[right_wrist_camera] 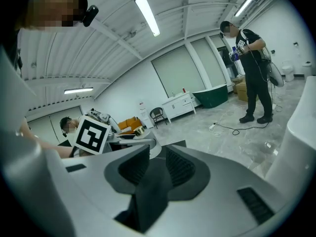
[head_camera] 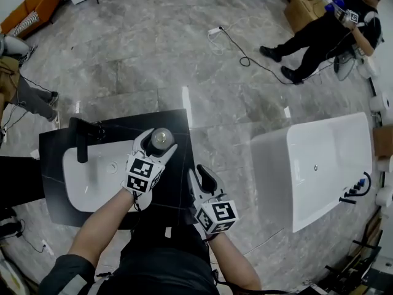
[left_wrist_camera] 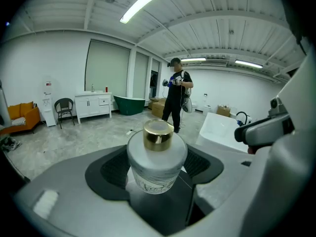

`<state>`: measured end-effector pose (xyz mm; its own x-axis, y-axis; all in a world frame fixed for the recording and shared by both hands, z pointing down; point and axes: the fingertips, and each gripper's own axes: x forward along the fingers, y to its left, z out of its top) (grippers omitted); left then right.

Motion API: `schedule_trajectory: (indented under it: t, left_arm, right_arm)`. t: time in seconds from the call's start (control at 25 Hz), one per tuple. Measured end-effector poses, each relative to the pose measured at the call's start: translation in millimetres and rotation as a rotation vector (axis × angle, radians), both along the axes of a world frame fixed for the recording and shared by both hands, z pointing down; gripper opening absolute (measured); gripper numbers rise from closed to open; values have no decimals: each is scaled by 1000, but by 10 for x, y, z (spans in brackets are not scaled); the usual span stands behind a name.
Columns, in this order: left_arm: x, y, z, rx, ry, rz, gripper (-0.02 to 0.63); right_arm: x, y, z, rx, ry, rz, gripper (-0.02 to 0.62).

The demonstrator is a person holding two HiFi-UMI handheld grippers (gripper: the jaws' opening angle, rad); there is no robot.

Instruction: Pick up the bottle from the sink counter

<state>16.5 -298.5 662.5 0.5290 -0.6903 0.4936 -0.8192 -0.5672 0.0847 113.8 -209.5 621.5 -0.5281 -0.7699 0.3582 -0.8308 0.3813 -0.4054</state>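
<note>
The left gripper (left_wrist_camera: 157, 168) is clamped wide on the bottle (left_wrist_camera: 157, 157): in the left gripper view the frosted round body fills the gap and the ribbed pads (left_wrist_camera: 114, 168) sit against its two sides, below the shoulder and the gold cap (left_wrist_camera: 158, 134). I cannot tell whether its base has left the surface. The bottle stands upright at the right side of the black sink counter (head_camera: 178, 186), just beside the white basin (head_camera: 92, 180) and apart from the dark faucet (head_camera: 80, 141) at the far left.

The step in hand looks like securing the grip and beginning the lift. The body is smooth, rounded and probably glass, so it could slide or roll in the pads; the hold should sit level on the widest part of the body, not on the cap, and press firmly but without a squeeze that pops it forward. The lift is best taken straight up and slowly, with the bottle kept vertical, before any move sideways, so it clears the basin's rim.

The right gripper (right_wrist_camera: 155, 169) hangs near the counter's right front edge with its jaws apart and nothing between them; it should stay clear. Beyond lie a white bathtub (head_camera: 319, 165) and a standing person (left_wrist_camera: 175, 100)
</note>
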Motion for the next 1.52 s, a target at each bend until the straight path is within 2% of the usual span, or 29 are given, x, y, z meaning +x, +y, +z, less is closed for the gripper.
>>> schedule_trajectory:
  t: [0.32, 0.8, 1.52]
  left_arm:
    - [-190, 536, -499, 25, 28, -13, 334]
    - [-401, 1362, -997, 37, 60, -9, 334]
    - [-547, 1871, -1568, 98, 133, 0, 334]
  right_arm:
    - [-107, 280, -192, 15, 9, -10, 103]
    - [-326, 806, -430, 33, 4, -62, 103]
    - [-307, 1008, -825, 93, -18, -41, 103]
